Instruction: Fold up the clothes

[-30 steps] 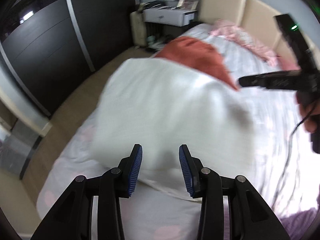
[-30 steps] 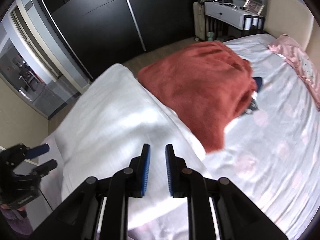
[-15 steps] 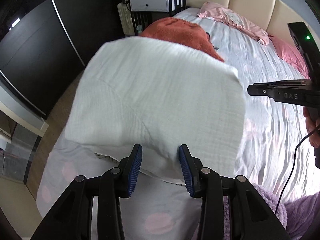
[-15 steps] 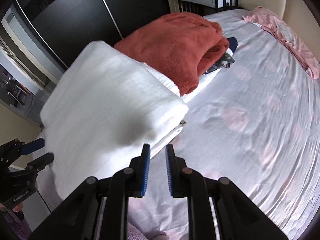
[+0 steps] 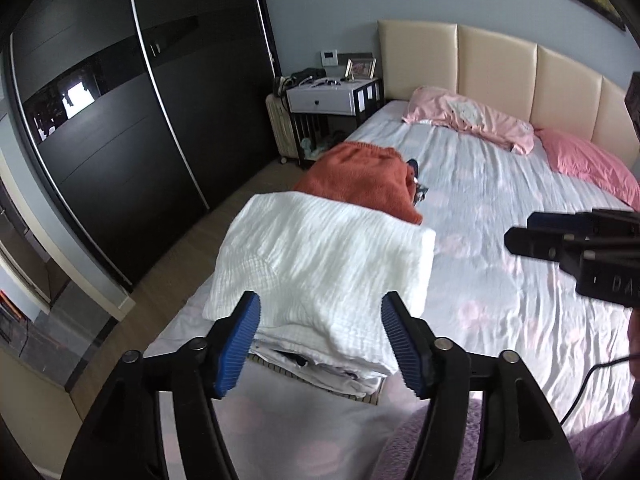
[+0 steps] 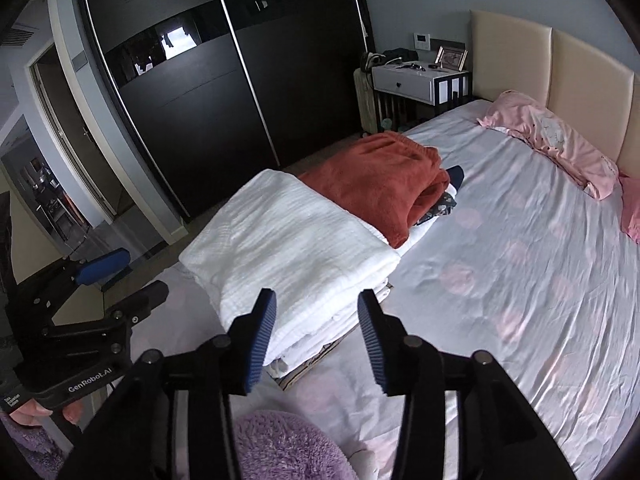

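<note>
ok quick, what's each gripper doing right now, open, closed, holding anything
left gripper: open, fingers just spread, nothing held, folded white blanket lies beyond.
right gripper: open, fingers just spread, nothing held.

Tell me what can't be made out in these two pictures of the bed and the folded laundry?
- Clothes under the white folded cloth: both views show only layered edges; the cloth covers them.
- Dark patterned garment beneath the orange sweater: only a corner peeks out.
- Photo in the frame on the nightstand: too small.
- Person: only fingers at the right view's edge, behind the left gripper.
- Right gripper: cut off by the left view's edge.
</note>
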The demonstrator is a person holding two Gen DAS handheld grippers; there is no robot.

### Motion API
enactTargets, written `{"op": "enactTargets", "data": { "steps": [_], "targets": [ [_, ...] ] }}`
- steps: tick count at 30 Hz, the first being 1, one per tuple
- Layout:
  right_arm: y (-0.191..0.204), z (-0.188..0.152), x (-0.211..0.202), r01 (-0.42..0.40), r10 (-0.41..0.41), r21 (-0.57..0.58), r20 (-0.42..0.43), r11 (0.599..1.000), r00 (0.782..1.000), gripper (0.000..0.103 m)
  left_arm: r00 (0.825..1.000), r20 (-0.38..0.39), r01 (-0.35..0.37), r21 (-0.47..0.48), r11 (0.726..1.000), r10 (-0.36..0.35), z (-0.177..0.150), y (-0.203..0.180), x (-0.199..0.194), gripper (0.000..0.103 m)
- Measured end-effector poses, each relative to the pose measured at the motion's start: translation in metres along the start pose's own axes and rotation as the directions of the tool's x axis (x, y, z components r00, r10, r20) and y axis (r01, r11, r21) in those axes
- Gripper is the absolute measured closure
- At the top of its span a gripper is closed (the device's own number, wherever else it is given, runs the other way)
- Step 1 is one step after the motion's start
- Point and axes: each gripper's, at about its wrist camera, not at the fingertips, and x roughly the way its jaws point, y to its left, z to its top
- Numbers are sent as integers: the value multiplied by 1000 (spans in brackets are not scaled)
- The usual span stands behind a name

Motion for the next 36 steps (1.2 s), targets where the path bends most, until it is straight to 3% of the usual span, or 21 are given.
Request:
{"op": "enactTargets", "data": {
  "steps": [3,5,16,24,36],
  "targets": [
    [6,-12,-15,-8,8,19,20,1000,1000,54,999,28,-23,-3,1000,23,-1,-6,-18,33],
    [11,-20,-24,-15,14,31,33,999,999,54,998,42,-35,-13,999,35,-3,-9,-26,23],
    [26,-74,-42,33,-40,75,93,997,995,54,998,52,-45,-53,998,47,-35,-19,-37,23],
    [17,-110,-32,47,-58,144,70,988,996,53,997,20,-67,-59,996,68,-69,-26,-31,23],
    [39,-124,-39,42,-51,88,94,995,994,50,997,-3,-77,-72,994,77,-93,-26,-30,22]
  ]
}}
